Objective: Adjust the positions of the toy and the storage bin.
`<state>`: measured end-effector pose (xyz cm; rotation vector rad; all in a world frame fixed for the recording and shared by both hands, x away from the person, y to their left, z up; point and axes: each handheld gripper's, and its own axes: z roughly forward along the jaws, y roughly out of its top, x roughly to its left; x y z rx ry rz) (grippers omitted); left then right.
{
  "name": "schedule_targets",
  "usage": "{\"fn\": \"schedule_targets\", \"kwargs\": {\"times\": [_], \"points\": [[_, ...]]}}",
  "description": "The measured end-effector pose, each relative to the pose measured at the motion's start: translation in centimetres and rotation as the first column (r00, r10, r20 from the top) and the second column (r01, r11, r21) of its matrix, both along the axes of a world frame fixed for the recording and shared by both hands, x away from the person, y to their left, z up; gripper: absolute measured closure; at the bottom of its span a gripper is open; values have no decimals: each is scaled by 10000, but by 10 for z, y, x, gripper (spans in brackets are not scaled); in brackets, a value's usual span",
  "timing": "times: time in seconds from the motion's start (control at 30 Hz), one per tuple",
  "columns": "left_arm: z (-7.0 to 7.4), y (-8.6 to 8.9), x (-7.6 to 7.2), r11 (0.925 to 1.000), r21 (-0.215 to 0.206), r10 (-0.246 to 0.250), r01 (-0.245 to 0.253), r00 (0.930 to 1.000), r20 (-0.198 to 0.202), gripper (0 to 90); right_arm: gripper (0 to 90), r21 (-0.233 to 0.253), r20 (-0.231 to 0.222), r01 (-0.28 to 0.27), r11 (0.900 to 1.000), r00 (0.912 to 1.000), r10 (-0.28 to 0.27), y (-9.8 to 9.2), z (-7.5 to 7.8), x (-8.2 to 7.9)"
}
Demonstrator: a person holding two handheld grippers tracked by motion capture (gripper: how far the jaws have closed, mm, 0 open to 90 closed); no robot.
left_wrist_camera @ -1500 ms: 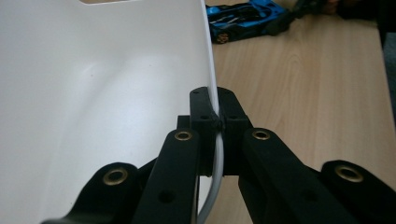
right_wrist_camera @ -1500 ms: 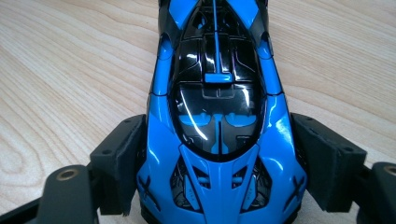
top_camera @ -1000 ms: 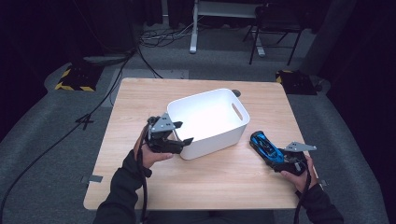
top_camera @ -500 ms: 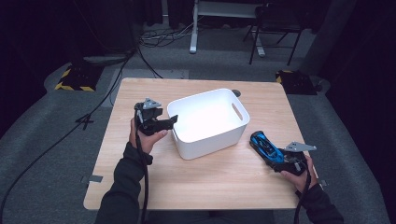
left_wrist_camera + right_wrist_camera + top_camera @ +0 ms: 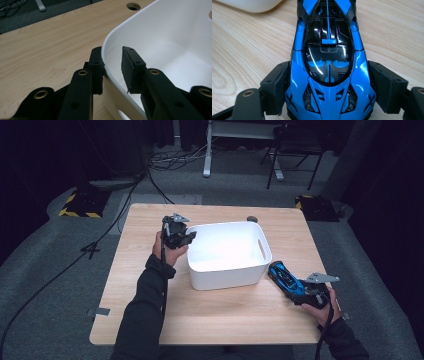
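Note:
A white plastic bin (image 5: 225, 279) stands on the middle of the wooden table (image 5: 145, 295). My left gripper (image 5: 188, 238) is at the bin's far left corner. In the left gripper view it (image 5: 112, 58) is open and straddles the bin's rim (image 5: 117, 35), one jaw outside against the wall, the other inside and apart from it. A blue and black toy car (image 5: 283, 276) lies right of the bin, nose toward it. My right gripper (image 5: 296, 291) holds the car's rear. In the right gripper view the car (image 5: 328, 45) sits between the gripper's (image 5: 328, 77) pads (image 5: 274, 85), pressed on both sides.
A round cable hole (image 5: 252, 219) sits in the table just behind the bin, also seen as the hole (image 5: 133, 6) in the left gripper view. Cables, a desk leg and a chair stand on the floor beyond the table's far edge.
My left gripper has moved from the bin's near left corner up along its left side to the far left corner. The right gripper and the car have stayed put.

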<state>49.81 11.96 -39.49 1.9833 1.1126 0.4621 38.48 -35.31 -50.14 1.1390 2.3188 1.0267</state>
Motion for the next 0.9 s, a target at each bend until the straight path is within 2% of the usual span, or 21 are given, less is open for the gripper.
{"fn": "schedule_targets", "kwargs": {"times": [0.1, 0.17, 0.23, 0.27, 0.33, 0.37, 0.47, 0.5, 0.57, 0.67, 0.73, 0.77, 0.8, 0.83, 0.87, 0.9], "points": [[1, -7, 6, 9998, 38, -181, 182, 9998, -64, 729, 239, -28, 10, -72, 10000, 10000, 72, -2, 0, -1], [2, -21, 11, 9991, 194, -381, 384, 9992, -109, 736, 239, -47, 34, -98, 9999, 9999, 98, -3, 0, -1], [3, -29, 12, 9984, 449, -345, 349, 9994, -77, 680, 239, -38, 43, -82, 10000, 10000, 82, -3, 0, -2], [4, -31, 12, 9978, 511, -422, 421, 9991, 2, 622, 239, -31, 48, -80, 10000, 10000, 80, -3, 0, -2], [7, -32, 6, 9975, 435, -562, 556, 9983, 138, 606, 239, 21, 38, -30, 10000, 10000, 30, -3, 0, -2], [8, -31, 2, 9975, 345, -618, 611, 9979, 188, 570, 238, 39, 28, -16, 10000, 10000, 16, -3, 0, -2], [11, -29, -6, 9966, 431, -712, 696, 9968, 360, 517, 237, 14, 129, -37, 10000, 9999, 37, -2, -1, -1], [13, -26, -9, 9942, 662, -875, 850, 9955, 358, 517, 237, 14, 129, -37, 10000, 9999, 37, -2, -1, -1], [17, -21, -16, 9943, 582, -921, 892, 9945, 494, 490, 235, 51, 122, 42, 10000, 9999, -43, -1, -1, -1], [24, -12, -32, 9920, 330, -1241, 1218, 9888, 827, 424, 234, -3, 123, -23, 10000, 9999, 23, -1, -1, 0], [28, -6, -42, 9907, 371, -1342, 1309, 9852, 1071, 379, 234, -9, 92, -50, 10000, 9999, 50, -1, -1, 0], [28, -6, -42, 9907, 371, -1342, 1309, 9852, 1071, 357, 234, 3, 90, -50, 10000, 9999, 50, -1, -1, 0], [31, 2, -55, 9884, 402, -1509, 1468, 9797, 1318, 338, 234, -4, 92, -57, 10000, 9999, 57, -2, -1, 0], [31, 2, -55, 9884, 402, -1509, 1468, 9797, 1318, 333, 233, -8, 112, -64, 10000, 9999, 64, -2, -1, 1], [33, 9, -67, 9888, 388, -1481, 1439, 9782, 1454, 316, 234, -16, 124, -76, 10000, 9999, 76, -2, -1, 1], [33, 15, -74, 9880, 482, -1523, 1466, 9767, 1514, 305, 234, 18, 109, -72, 10000, 9999, 72, -2, -1, 1]]}}
